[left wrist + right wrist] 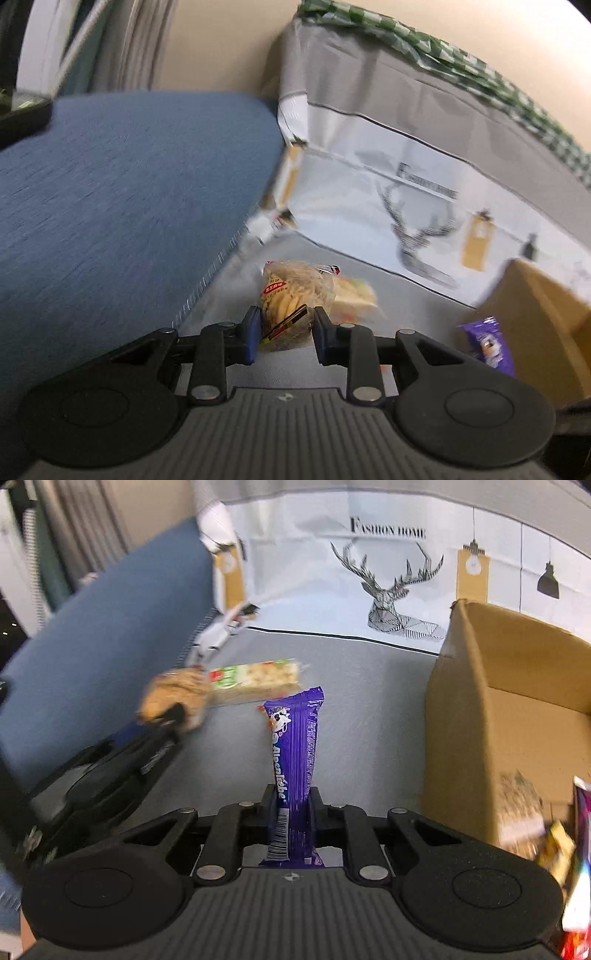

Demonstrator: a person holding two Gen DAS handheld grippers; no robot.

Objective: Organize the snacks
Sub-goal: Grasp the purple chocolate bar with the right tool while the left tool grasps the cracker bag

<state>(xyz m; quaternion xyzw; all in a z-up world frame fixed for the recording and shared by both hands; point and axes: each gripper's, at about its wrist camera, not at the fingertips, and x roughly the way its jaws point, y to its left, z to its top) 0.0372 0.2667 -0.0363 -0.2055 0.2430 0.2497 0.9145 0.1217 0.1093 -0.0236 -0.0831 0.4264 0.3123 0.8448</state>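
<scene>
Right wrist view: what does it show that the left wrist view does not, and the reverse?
Only the right wrist view shows the right gripper shut on the purple bar, the readable "Fashion Home" lettering, and more packets at the right edge.

Only the left wrist view shows the green checked cloth on top and a close look at the clear noodle bag between the left gripper's fingers.

Both show the cardboard box, the deer print, the blue panel and the nut bar.
</scene>
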